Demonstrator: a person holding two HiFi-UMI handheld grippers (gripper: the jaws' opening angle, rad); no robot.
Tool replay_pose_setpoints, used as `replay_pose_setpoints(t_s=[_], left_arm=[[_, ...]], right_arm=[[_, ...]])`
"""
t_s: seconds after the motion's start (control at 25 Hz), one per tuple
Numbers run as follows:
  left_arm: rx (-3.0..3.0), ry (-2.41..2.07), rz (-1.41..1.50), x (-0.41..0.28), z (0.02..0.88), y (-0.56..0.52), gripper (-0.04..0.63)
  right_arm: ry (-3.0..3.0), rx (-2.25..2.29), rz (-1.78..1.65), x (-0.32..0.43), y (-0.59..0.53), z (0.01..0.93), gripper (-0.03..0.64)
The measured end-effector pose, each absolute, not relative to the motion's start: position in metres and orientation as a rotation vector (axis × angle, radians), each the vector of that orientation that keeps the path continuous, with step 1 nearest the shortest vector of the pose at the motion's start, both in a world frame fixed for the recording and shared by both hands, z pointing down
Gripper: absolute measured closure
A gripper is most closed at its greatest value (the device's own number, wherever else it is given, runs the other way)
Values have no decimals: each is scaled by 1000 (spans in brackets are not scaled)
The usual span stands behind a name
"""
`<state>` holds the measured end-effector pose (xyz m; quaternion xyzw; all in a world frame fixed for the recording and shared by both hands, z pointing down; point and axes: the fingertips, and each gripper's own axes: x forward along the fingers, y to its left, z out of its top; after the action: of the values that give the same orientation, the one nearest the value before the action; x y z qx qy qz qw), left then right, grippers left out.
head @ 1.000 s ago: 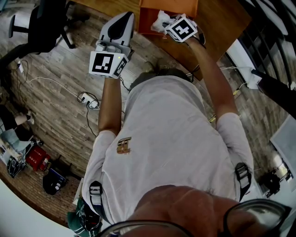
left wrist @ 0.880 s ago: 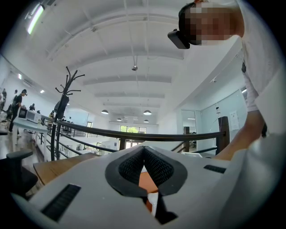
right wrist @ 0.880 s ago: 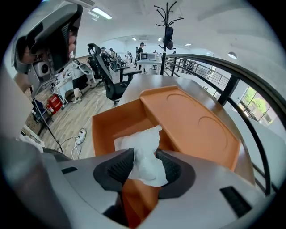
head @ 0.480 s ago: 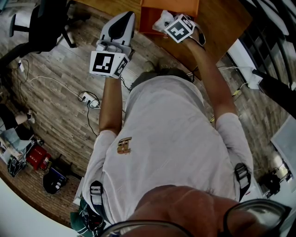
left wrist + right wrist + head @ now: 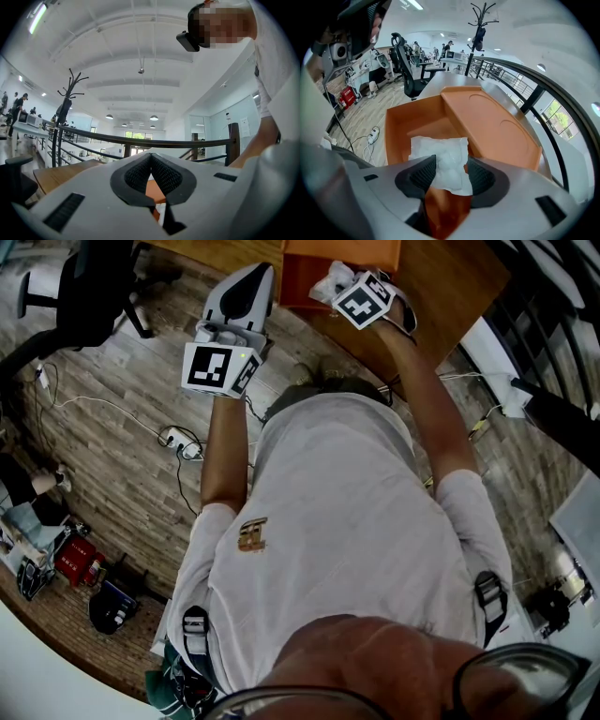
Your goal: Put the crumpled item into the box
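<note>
Wooden table (image 5: 450, 296), box (image 5: 398, 126): crumpled item (image 5: 443, 161) between parted fingers (image 5: 423, 174)

An open-plan office: swivel chairs (image 5: 405, 55), desks (image 5: 432, 66), a coat stand (image 5: 70, 91) and ceiling lamps (image 5: 153, 117).

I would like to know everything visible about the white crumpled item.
The crumpled item is white, thin and wrinkled, like paper or a soft pouch, roughly square with a puffed middle. It lies inside the orange box, between the jaws of the right gripper; they have just been opening and do not press it.
</note>
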<state>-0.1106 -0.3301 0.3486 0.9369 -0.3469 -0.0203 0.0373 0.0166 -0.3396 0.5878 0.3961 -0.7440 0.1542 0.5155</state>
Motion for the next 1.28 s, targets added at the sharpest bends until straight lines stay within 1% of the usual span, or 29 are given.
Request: replay_pose_setpoints(t_s=[0.6, 1.0, 1.12, 1.2, 1.28], left_arm=[[2884, -1022, -48, -86, 352, -329, 575], [2894, -1010, -39, -77, 352, -328, 575], [2897, -1005, -34, -72, 352, -330, 575], [2900, -1000, -30, -68, 351, -330, 575], [2902, -997, -29, -65, 349, -329, 575]], right_arm=[[-1922, 1045, 403, 34, -326, 563, 394], [-2234, 1103, 358, 18, -326, 493, 396], [-2346, 1121, 333, 12, -329, 467, 418], [-2425, 1134, 310, 9, -327, 447, 458], [-2500, 1142, 285, 5, -324, 428, 483]])
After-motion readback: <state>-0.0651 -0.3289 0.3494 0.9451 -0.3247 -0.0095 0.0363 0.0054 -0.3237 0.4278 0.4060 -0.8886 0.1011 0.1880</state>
